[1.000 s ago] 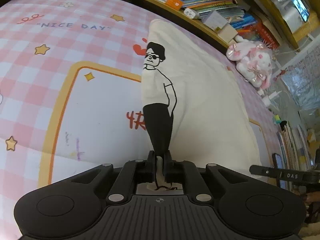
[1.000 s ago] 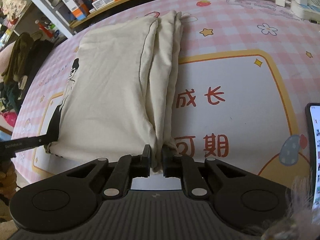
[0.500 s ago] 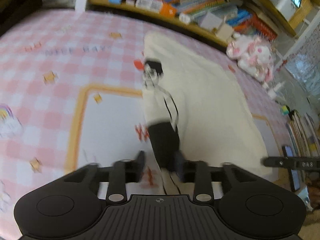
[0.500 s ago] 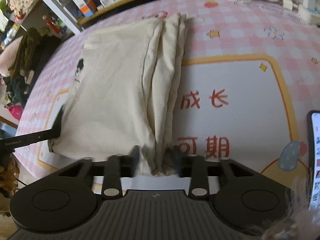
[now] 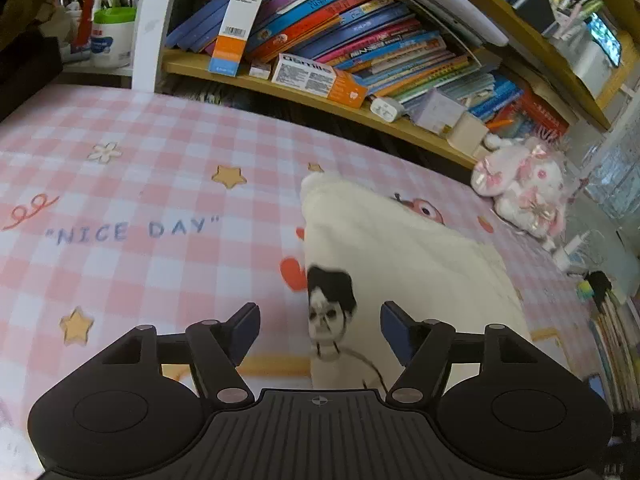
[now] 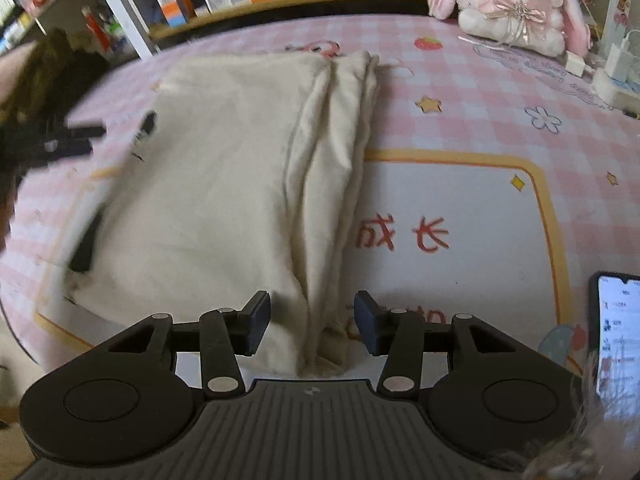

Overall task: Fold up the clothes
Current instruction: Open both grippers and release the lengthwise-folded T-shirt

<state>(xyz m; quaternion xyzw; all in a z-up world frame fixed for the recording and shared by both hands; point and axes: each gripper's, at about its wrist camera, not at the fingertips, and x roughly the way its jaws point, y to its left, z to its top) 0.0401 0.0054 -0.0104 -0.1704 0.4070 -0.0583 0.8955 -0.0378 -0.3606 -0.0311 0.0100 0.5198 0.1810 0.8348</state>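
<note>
Nearest in the right wrist view, the right gripper has its jaws released, standing apart on either side of the near edge of a cream T-shirt; the pads do not press the cloth. The shirt lies folded lengthwise on the table, which is covered by a pink checked mat, with its bunched folds running away from the gripper. A phone with a lit screen lies at the right edge.

In the left wrist view, the left gripper has its jaws opening, the shirt's printed cartoon figure between them but untouched.

Farther off, a pink plush rabbit sits at the table's far side, and behind it a wooden shelf carries leaning books.
</note>
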